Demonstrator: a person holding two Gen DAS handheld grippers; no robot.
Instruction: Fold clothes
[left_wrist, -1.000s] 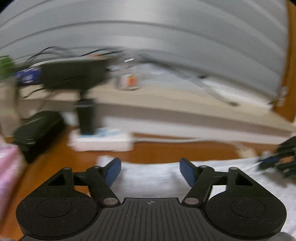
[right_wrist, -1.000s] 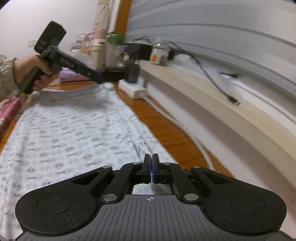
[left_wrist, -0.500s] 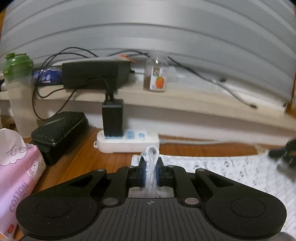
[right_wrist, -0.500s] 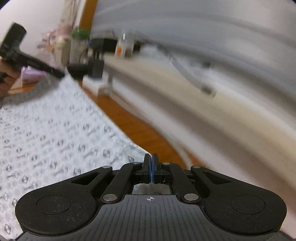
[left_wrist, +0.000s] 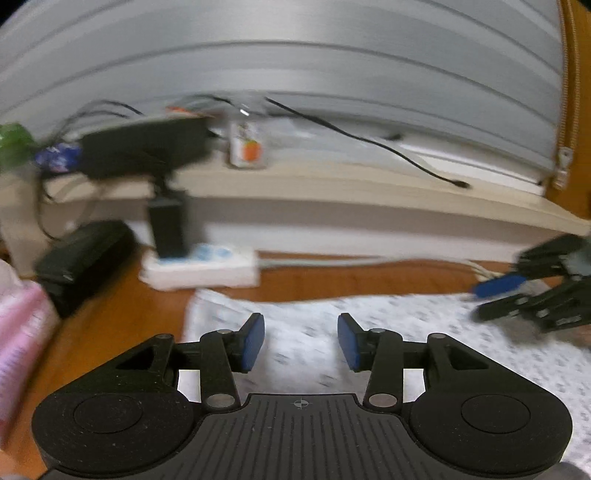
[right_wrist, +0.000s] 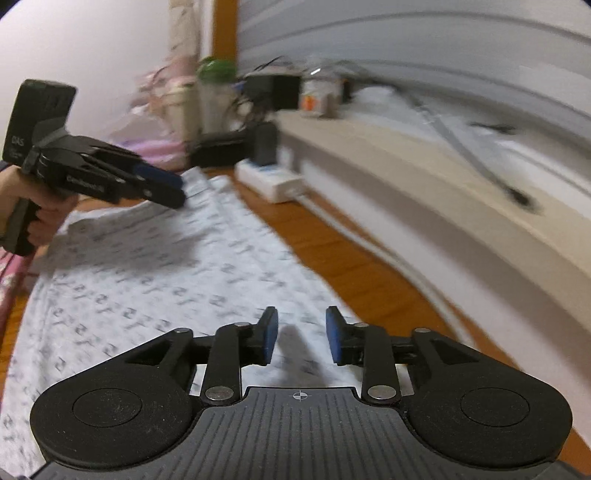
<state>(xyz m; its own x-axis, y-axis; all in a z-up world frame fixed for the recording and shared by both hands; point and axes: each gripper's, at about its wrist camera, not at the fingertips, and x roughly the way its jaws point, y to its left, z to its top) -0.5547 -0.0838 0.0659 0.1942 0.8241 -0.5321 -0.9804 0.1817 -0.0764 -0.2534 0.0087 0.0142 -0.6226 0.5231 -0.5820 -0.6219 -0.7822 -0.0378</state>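
A white garment with a small grey print lies flat on the wooden floor. My left gripper hovers open over its far corner, blue pads apart, nothing between them. My right gripper is open too, above the garment's near edge. In the right wrist view a hand holds the left gripper over the cloth at the left. The right gripper shows at the right edge of the left wrist view.
A white power strip with a black adapter lies on the floor by a low beige ledge. A black case, a jar, cables and a pink package sit nearby. Bare wooden floor runs beside the garment.
Both grippers have opened and let go of the garment, which now lies flat. The left gripper pulled back a little from the power strip.
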